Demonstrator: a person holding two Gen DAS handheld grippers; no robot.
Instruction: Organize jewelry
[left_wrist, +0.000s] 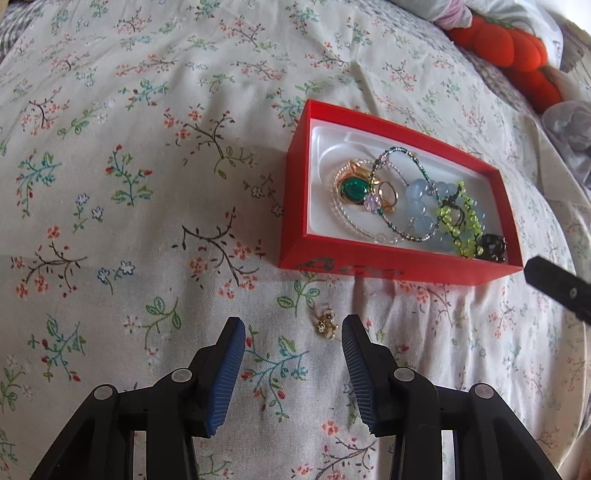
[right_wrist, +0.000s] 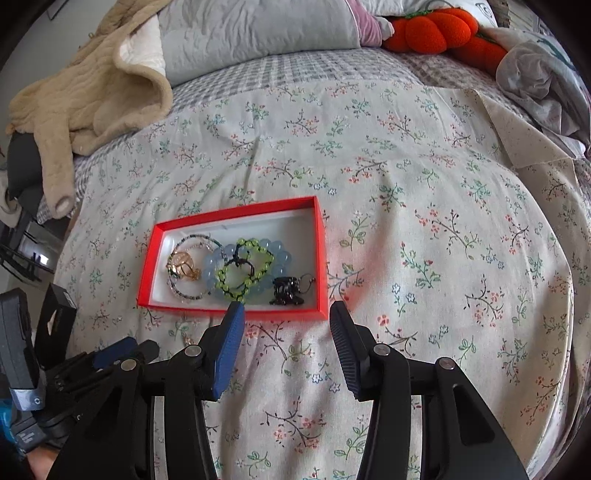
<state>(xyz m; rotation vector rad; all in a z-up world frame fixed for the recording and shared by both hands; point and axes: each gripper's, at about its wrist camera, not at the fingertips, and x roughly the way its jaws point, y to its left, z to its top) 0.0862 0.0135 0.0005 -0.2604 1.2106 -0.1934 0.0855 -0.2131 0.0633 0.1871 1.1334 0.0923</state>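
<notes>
A red box (left_wrist: 373, 266) with a white lining sits on the floral bedspread (left_wrist: 147, 184), and most of the jewelry lies heaped inside it. In the left wrist view a green-stoned gold piece (left_wrist: 352, 189) rests toward the box's left part, with a gold ring (left_wrist: 388, 192) just beside it and a small lilac flower bead (left_wrist: 371, 203) touching both. A thin green-and-silver beaded bracelet (left_wrist: 406, 158) loops over them. To the right lies a pale blue bead bracelet (left_wrist: 421, 206), with a lime-green bead bracelet (left_wrist: 463, 221) on black cord draped across it. A dark carved bead piece (left_wrist: 493, 247) sits in the box's near right corner.

One item is outside: a small gold charm (left_wrist: 327, 323) lies on the bedspread near the box's front wall, just beyond the left gripper (left_wrist: 293, 325). That gripper points steeply down at the cloth, its jaws partly apart with nothing between them; the charm is close to the right pad but not touching.

The right gripper (right_wrist: 286, 308) hovers at the box's near edge, its jaws likewise parted and empty, the left blue pad overlapping the red front wall in view.

Farther off, an orange plush toy (right_wrist: 439, 29), grey pillows (right_wrist: 240, 33) and a beige quilted garment (right_wrist: 85, 96) lie at the head of the bed.
</notes>
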